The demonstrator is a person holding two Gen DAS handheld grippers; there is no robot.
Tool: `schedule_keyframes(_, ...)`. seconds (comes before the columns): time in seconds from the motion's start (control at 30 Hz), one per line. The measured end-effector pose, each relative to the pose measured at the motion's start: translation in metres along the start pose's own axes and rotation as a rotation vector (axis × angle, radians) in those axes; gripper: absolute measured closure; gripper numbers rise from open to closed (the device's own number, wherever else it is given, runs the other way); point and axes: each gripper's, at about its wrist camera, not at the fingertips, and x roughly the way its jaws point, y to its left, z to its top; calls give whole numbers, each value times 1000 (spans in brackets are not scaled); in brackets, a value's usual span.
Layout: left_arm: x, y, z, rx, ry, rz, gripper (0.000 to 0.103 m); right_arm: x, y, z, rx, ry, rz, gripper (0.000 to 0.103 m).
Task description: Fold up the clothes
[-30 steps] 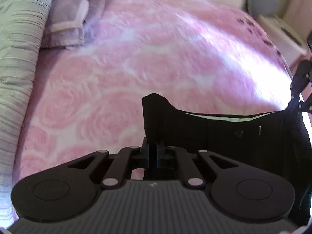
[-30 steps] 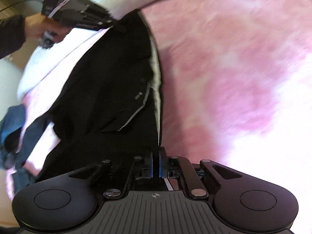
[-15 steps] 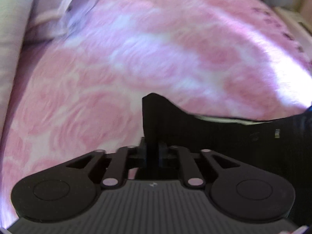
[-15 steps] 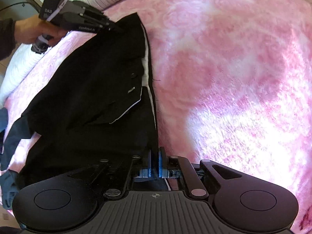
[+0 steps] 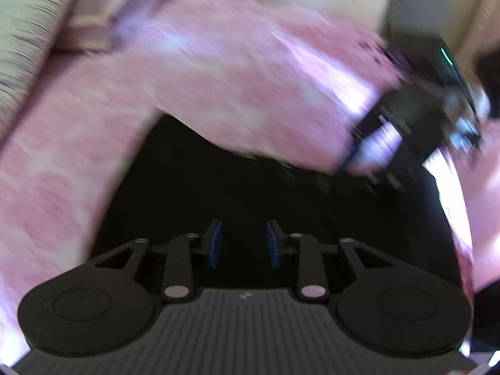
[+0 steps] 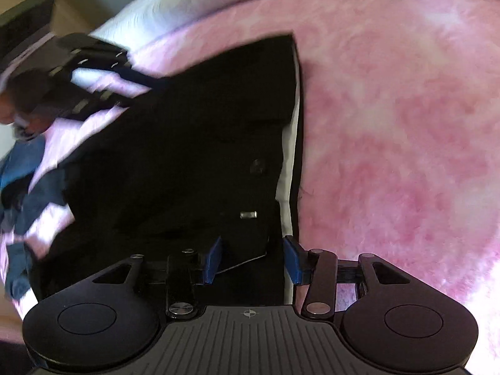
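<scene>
Right wrist view: the right gripper (image 6: 252, 257) hangs over the near edge of the black garment (image 6: 200, 143), which lies flat on the pink bedspread (image 6: 400, 125). Its blue pads (image 6: 212, 259) are parting, cloth below the gap but not pinched. Ahead to the left, the left gripper (image 6: 147, 89) reaches the garment's far corner. A blue garment (image 6: 28, 181) lies further left. In the blurred left wrist view, its own jaws are also opening over the black cloth, gripping nothing.

bare pink bedspread (image 6: 406, 125) right of black garment (image 6: 203, 156)
</scene>
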Motion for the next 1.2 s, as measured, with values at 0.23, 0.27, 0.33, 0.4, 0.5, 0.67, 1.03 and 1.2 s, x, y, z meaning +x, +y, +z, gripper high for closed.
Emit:
schedule_keyframes(0.23,15,-43,-24,-98,28,-61,77,-18,-8,-3,37,40,45,82)
schedule_keyframes(0.27,16,-48,-26,-110,27,-63,77,-18,-9,-3,48,42,50,102)
schedule_keyframes(0.33,14,-57,-27,-103,27,-57,75,-21,-10,-6,65,42,59,102)
schedule_keyframes(0.4,11,-64,-31,-118,16,-57,73,-42,0,-10,56,24,65,102)
schedule_keyframes(0.5,1,-71,-36,-143,-6,-63,70,-74,20,-17,12,-10,81,102)
schedule_keyframes(0.67,-17,-74,-47,-194,-46,-7,63,-115,66,-16,-145,-59,119,102)
schedule_keyframes(1.03,-18,-59,-75,-312,4,137,61,-20,-3,25,-80,-8,-26,83)
schedule_keyframes(1.2,-15,-61,-83,-343,11,149,60,-18,-7,17,-47,11,6,66)
